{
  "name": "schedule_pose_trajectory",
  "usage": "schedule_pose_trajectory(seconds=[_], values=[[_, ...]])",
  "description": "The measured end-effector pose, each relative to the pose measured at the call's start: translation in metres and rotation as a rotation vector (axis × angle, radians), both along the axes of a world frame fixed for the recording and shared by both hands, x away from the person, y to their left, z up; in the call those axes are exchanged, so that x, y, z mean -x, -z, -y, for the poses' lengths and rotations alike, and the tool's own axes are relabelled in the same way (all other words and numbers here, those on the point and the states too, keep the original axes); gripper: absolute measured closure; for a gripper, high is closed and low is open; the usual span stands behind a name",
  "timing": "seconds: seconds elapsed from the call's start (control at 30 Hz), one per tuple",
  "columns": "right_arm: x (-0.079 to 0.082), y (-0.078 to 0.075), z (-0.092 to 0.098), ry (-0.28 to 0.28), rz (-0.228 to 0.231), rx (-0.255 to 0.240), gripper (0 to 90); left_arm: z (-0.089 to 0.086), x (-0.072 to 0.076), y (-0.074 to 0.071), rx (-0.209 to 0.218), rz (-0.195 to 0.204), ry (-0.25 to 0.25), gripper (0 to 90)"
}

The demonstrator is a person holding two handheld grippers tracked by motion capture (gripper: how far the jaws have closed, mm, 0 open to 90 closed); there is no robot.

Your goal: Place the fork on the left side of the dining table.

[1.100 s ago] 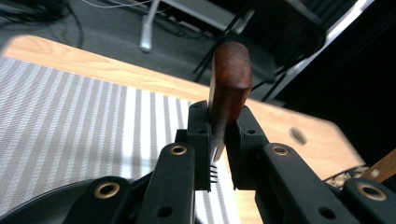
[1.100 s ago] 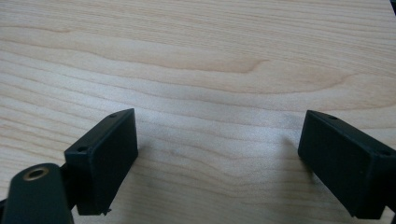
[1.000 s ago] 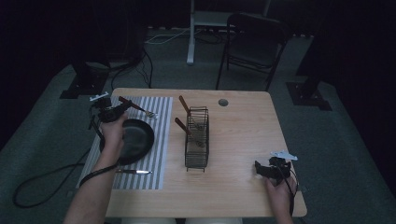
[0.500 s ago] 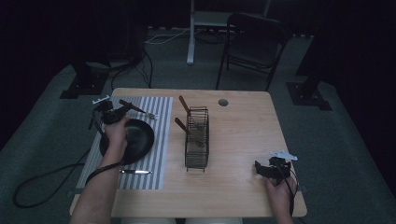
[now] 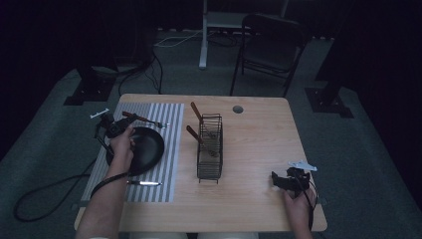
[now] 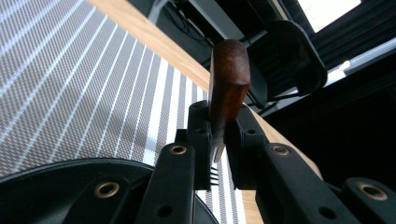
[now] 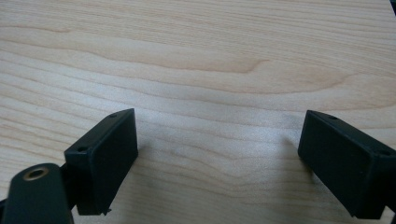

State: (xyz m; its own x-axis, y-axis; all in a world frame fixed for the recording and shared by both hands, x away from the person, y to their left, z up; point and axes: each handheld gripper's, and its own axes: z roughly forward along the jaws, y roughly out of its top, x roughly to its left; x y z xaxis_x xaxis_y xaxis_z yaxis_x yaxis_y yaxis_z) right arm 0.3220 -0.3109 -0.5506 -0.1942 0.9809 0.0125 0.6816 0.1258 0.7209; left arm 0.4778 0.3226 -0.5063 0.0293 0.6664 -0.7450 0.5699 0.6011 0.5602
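At the left of the high view, our left gripper (image 5: 115, 127) clamps the wooden-handled metal fork (image 5: 144, 120) over the round black plate (image 5: 144, 149), not yet set down, while our right gripper (image 5: 286, 180) rests gaping.

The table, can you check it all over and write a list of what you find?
Surface: light wooden table, grey striped placemat at its left.
Job's things: wooden-handled fork above the mat, round black plate on the mat.
Clutter: black wire rack holding wooden-handled utensils; small knife on the mat.
Grippers: left gripper shut on the fork; right gripper open, over bare wood.
Cables: black cable trails across the floor.
Surroundings: dark room, black chair behind.
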Motion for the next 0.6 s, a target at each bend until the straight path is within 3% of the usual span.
schedule_pose_trajectory(seconds=[0.1,0.23,0.4,0.47,0.53,0.6], values=[[0.000,0.000,0.000,0.000,0.000,0.000,11.6,-0.003,-0.002,0.007,0.042,-0.019,0.002,80.0],[0.000,0.000,0.000,0.001,0.000,-0.001,11.6,-0.006,-0.006,0.013,0.024,-0.018,0.002,71.6],[0.000,0.000,0.000,0.000,0.000,0.000,11.6,-0.003,-0.010,0.015,-0.120,-0.045,0.011,58.5],[0.000,0.000,0.000,0.000,0.000,0.000,11.6,-0.001,-0.011,0.015,-0.176,-0.044,0.001,58.4],[0.000,0.000,0.000,0.000,0.000,0.000,11.6,0.000,-0.012,0.015,-0.206,-0.047,-0.005,51.2],[0.000,0.000,0.000,0.000,0.000,0.000,11.6,0.000,-0.013,0.015,-0.231,-0.059,-0.016,51.2]])
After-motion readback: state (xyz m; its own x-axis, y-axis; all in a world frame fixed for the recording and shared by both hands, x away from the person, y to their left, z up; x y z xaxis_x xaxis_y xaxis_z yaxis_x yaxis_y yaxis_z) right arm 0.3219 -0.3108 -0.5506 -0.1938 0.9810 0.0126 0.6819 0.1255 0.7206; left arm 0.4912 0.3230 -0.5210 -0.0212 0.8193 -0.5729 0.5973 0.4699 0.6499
